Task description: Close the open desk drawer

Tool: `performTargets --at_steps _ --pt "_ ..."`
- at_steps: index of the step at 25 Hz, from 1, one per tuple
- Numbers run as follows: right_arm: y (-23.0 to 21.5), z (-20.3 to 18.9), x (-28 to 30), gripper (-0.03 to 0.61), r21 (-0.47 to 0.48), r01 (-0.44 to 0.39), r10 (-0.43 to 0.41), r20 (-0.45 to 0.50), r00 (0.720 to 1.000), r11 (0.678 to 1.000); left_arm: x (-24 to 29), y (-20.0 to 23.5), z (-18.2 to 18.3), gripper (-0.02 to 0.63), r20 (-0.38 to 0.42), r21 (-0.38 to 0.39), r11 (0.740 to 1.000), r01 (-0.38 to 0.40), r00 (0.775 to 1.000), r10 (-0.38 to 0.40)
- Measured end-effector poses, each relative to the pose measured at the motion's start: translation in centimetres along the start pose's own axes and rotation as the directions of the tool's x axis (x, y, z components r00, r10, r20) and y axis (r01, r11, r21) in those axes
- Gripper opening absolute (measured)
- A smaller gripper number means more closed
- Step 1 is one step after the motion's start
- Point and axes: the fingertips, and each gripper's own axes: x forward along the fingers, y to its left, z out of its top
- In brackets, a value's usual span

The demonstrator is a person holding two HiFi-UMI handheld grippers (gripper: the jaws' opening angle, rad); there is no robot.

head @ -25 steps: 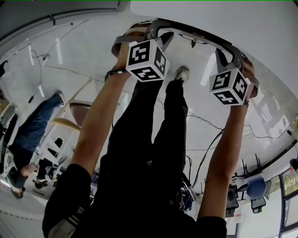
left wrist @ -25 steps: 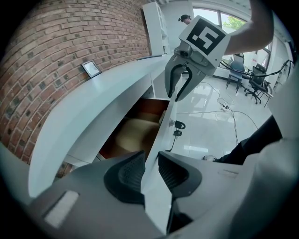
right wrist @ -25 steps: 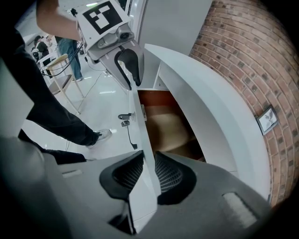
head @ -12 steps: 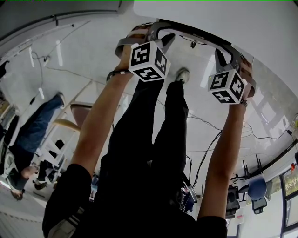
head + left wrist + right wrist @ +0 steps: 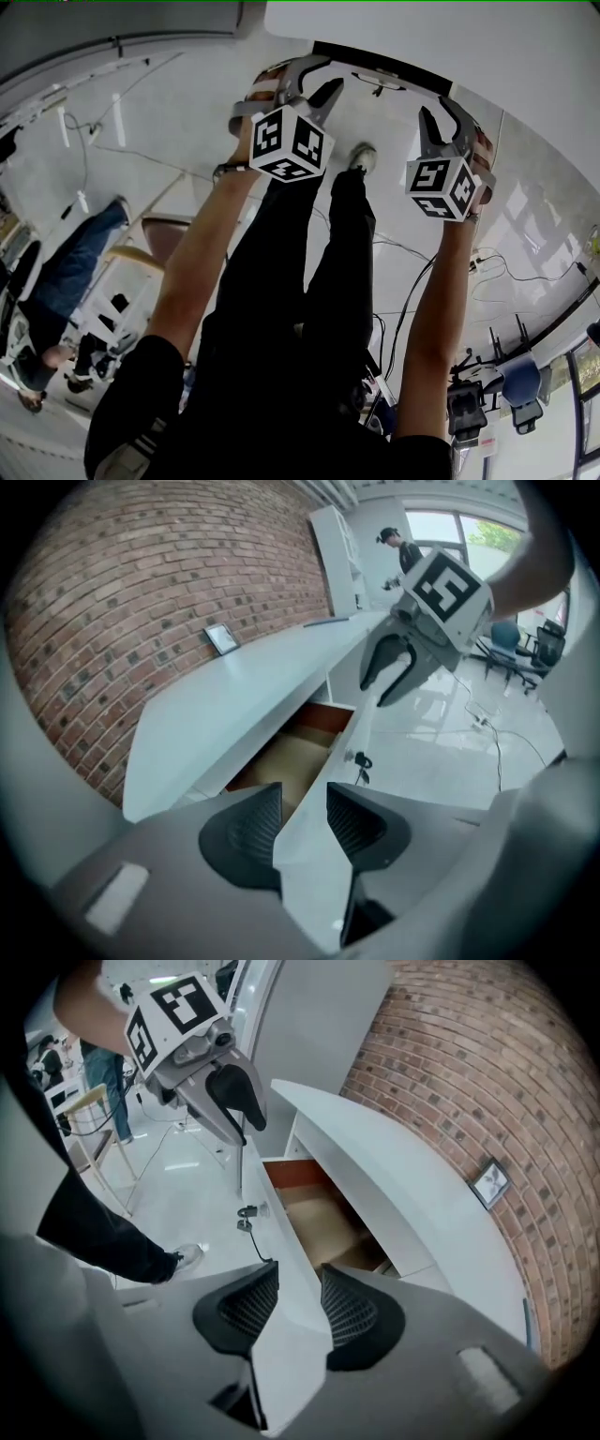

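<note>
The white desk [image 5: 234,705] has its drawer pulled out, and the wooden inside [image 5: 291,757] shows. The drawer's white front panel [image 5: 337,761] has a key [image 5: 358,759] in its lock. My left gripper [image 5: 303,822] straddles the panel's top edge; its jaws have just been opening and stand open around the panel. Farther along the same panel [image 5: 277,1232], my right gripper [image 5: 298,1302] does the same, jaws just opened wide with the panel between them. In the head view both the left gripper [image 5: 317,80] and the right gripper [image 5: 439,108] sit at the desk's front edge.
A brick wall with a small picture frame [image 5: 489,1183] backs the desk. My legs and a shoe [image 5: 364,155] are below the drawer. Cables [image 5: 441,253] run over the glossy floor. A seated person [image 5: 66,272] and chairs are at the left, office chairs [image 5: 516,384] at the right.
Both grippers have drawn a little back from the desk edge in the head view, and their jaws stand wider than before. The dark gap at the drawer shows more plainly.
</note>
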Motion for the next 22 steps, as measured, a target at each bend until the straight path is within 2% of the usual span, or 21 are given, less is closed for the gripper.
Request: performTargets --at_steps 4,7,9,10,14,17,22 --pt "0.3 0.5 -2.2 0.143 0.13 0.024 -0.036 0.088 0.995 0.991 -3.2 0.4 3.2 0.127 0.122 -0.174 0.983 -0.065 0.989 0.087" --pt "0.6 0.5 -3.0 0.135 0.238 0.028 -0.065 0.152 0.986 0.971 -5.1 0.4 4.9 0.072 0.176 -0.24 0.964 -0.115 0.971 0.16" --pt "1.0 0.3 -3.4 0.135 0.327 0.001 -0.066 0.188 0.98 0.945 -6.1 0.1 5.9 0.017 0.215 -0.276 0.953 -0.124 0.959 0.187" --pt "1.3 0.2 -3.5 0.135 0.373 -0.022 -0.06 0.206 0.977 0.928 -6.7 0.0 6.3 0.017 0.232 -0.294 0.948 -0.124 0.953 0.196" --pt "2.6 0.0 -3.6 0.135 0.541 -0.126 -0.038 0.282 0.959 0.831 -9.4 0.5 7.5 0.017 0.264 -0.369 0.917 -0.152 0.929 0.26" --pt "3.0 -0.3 -3.1 0.134 0.637 -0.163 -0.044 0.296 0.954 0.754 -10.4 1.4 8.1 0.017 0.284 -0.405 0.901 -0.157 0.915 0.287" --pt "3.6 -0.8 -0.5 0.135 0.787 -0.231 -0.057 0.319 0.946 0.572 -10.1 2.9 7.4 0.017 0.318 -0.462 0.879 -0.116 0.904 0.287"
